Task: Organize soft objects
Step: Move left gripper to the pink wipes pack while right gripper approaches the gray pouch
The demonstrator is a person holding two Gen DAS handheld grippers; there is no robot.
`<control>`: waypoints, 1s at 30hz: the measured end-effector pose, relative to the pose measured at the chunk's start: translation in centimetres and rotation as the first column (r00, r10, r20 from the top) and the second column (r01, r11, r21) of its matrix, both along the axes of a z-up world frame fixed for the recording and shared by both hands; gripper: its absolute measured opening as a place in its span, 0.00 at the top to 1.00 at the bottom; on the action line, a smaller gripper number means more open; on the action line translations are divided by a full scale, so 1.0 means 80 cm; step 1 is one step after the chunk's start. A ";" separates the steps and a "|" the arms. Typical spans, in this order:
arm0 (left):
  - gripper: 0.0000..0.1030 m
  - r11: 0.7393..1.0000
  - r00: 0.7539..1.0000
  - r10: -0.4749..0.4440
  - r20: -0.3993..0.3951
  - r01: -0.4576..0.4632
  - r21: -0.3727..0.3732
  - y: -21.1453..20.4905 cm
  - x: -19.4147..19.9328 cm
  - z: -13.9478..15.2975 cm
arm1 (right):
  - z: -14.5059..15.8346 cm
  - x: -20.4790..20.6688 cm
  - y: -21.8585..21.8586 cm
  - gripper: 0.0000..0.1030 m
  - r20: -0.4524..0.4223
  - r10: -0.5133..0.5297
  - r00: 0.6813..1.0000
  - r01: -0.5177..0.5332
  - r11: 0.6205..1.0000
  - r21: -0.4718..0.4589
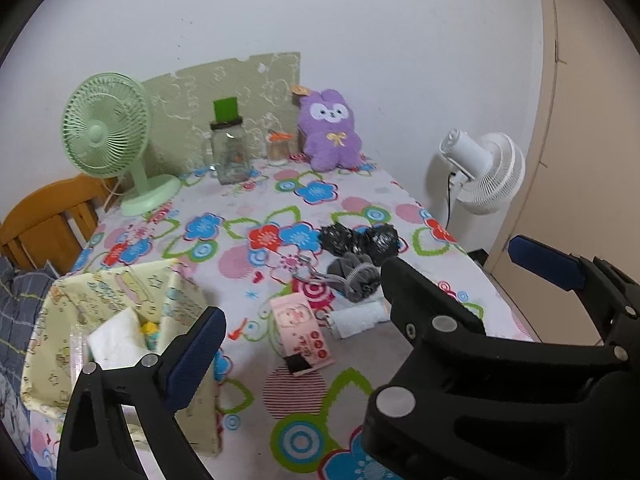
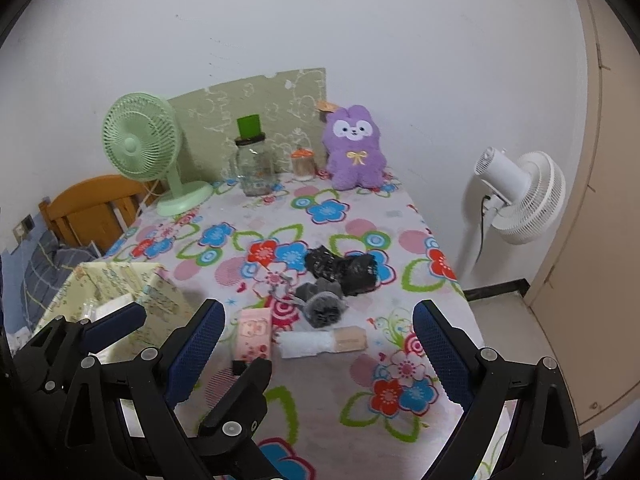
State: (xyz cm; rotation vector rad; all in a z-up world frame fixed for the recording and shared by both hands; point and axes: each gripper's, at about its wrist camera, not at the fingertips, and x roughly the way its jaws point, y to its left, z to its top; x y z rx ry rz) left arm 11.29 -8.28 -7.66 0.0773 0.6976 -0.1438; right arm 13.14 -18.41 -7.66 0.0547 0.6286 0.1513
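Observation:
A yellow fabric storage box [image 1: 120, 300] stands at the table's near left and holds a white cloth [image 1: 116, 340]; it also shows in the right wrist view [image 2: 120, 288]. On the flowered tablecloth [image 1: 280, 208] lie two black crumpled bundles [image 1: 358, 238], a grey rolled cloth [image 1: 354, 278], a white rolled towel [image 1: 358, 318] and a pink packet [image 1: 302, 330]. A purple plush toy [image 1: 330, 130] sits at the back. My left gripper [image 2: 192, 344] is open over the box's right side. My right gripper [image 2: 320, 344] is open above the near table, short of the white towel [image 2: 308, 344].
A green desk fan [image 1: 108, 136], a glass jar with a green lid [image 1: 230, 152] and a small jar [image 1: 278, 148] stand at the back. A white floor fan [image 1: 484, 168] stands right of the table. A wooden chair [image 1: 48, 220] is at left.

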 end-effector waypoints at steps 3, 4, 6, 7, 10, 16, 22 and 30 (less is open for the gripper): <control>0.03 1.000 1.000 -0.013 -0.014 0.013 -0.002 -0.010 0.006 -0.010 | -0.010 0.004 -0.008 0.06 -0.017 -0.012 1.000 0.012 1.000 0.005; 0.03 1.000 1.000 -0.018 -0.020 0.018 -0.004 -0.013 0.008 -0.014 | -0.014 0.007 -0.011 0.06 -0.024 -0.016 1.000 0.017 1.000 0.006; 0.03 1.000 0.999 -0.023 -0.028 0.023 -0.005 -0.017 0.011 -0.020 | -0.021 0.011 -0.015 0.06 -0.033 -0.023 0.999 0.023 1.000 0.004; 0.03 1.000 0.999 -0.023 -0.033 0.023 -0.004 -0.019 0.013 -0.024 | -0.025 0.013 -0.017 0.06 -0.038 -0.024 0.999 0.024 1.000 0.001; 0.03 1.000 0.998 -0.027 -0.055 0.026 -0.007 -0.025 0.021 -0.037 | -0.037 0.020 -0.020 0.06 -0.056 -0.024 0.998 0.024 1.000 -0.001; 0.05 1.000 0.997 -0.028 -0.068 0.028 0.004 -0.033 0.034 -0.053 | -0.058 0.036 -0.028 0.06 -0.090 -0.024 0.996 0.025 1.000 0.002; 0.07 0.999 0.995 -0.018 -0.098 0.021 0.025 -0.033 0.052 -0.068 | -0.072 0.051 -0.029 0.06 -0.115 -0.011 0.993 0.011 1.000 0.002; 0.09 0.999 0.991 0.028 -0.132 -0.025 0.022 -0.022 0.076 -0.083 | -0.084 0.075 -0.027 0.06 -0.145 -0.002 0.989 0.003 1.000 0.011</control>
